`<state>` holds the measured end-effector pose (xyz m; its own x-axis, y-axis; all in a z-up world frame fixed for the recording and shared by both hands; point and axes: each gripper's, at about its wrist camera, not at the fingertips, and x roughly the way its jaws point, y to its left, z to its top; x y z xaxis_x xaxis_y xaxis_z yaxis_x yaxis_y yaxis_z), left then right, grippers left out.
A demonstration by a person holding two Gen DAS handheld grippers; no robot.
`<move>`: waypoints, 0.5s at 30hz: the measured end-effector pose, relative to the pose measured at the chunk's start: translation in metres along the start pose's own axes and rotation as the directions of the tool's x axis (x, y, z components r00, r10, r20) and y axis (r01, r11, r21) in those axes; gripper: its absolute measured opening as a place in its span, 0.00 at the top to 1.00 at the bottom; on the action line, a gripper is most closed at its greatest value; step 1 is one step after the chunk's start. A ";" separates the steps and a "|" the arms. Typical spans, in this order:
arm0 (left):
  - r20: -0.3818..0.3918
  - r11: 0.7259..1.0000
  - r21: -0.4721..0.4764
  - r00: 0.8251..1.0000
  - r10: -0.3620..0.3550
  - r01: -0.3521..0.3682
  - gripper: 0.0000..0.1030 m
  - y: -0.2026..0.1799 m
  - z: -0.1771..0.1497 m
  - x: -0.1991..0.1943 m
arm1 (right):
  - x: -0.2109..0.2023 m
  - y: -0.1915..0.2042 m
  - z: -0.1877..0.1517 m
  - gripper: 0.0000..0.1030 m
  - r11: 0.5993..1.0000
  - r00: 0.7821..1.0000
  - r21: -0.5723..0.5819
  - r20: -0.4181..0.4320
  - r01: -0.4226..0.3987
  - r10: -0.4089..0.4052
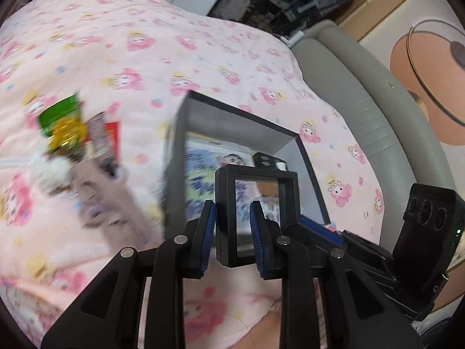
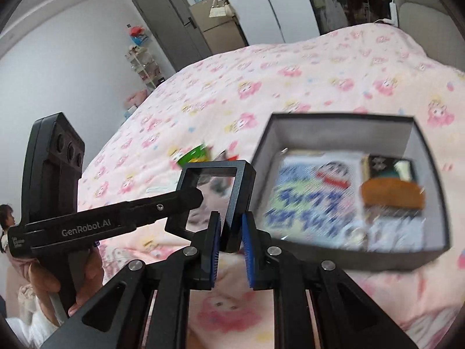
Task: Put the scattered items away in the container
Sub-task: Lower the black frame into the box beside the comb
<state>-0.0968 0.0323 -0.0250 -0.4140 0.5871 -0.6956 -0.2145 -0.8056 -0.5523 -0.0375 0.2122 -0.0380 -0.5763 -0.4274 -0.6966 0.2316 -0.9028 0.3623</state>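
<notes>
A black square frame with a clear film window (image 1: pixel 257 212) (image 2: pixel 216 195) is held in the air between both grippers, just left of the box. My left gripper (image 1: pixel 232 226) is shut on one side of the frame; its arm shows in the right wrist view (image 2: pixel 116 218). My right gripper (image 2: pixel 231 240) is shut on the frame's lower edge; it also shows in the left wrist view (image 1: pixel 319 229). The grey box with black rim (image 1: pixel 290 145) (image 2: pixel 343 125) sits on the bed and holds a cartoon booklet (image 2: pixel 314 197) and small packets (image 2: pixel 391 186).
A green and yellow snack packet (image 1: pixel 62 125) (image 2: pixel 193 154), a dark packet (image 1: pixel 100 136) and a plush item (image 1: pixel 96 195) lie on the pink patterned quilt (image 1: pixel 174 46) left of the box. A grey headboard (image 1: pixel 363 110) runs along the right.
</notes>
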 end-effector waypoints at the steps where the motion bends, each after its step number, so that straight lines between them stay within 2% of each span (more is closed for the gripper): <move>1: -0.009 1.000 0.001 1.000 -0.010 0.010 0.78 -0.005 0.008 0.011 | 0.004 -0.012 0.009 0.87 1.000 1.000 -0.007 0.000 0.019 -0.019; 6: -0.083 1.000 0.000 0.996 -0.029 0.029 0.78 -0.030 0.046 0.082 | 0.023 -0.072 0.041 0.87 0.994 0.993 -0.027 -0.045 0.105 -0.106; 9: -0.150 0.999 -0.022 0.988 -0.038 0.036 0.78 -0.038 0.063 0.130 | 0.035 -0.113 0.055 0.87 0.991 0.989 0.022 -0.067 0.133 -0.132; 12: -0.213 0.998 -0.053 0.976 -0.044 0.034 0.78 -0.043 0.073 0.171 | 0.045 -0.153 0.062 0.87 0.986 0.990 0.106 -0.070 0.131 -0.124; 15: -0.265 0.998 -0.055 0.964 -0.030 0.016 0.78 -0.048 0.074 0.203 | 0.054 -0.178 0.060 0.87 0.976 0.986 0.158 -0.087 0.152 -0.139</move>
<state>-0.2360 0.1848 -0.1058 -0.1582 0.6107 -0.7759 -0.1721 -0.7908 -0.5873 -0.1573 0.3526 -0.1028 -0.5325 -0.2998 -0.7916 0.0149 -0.9384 0.3453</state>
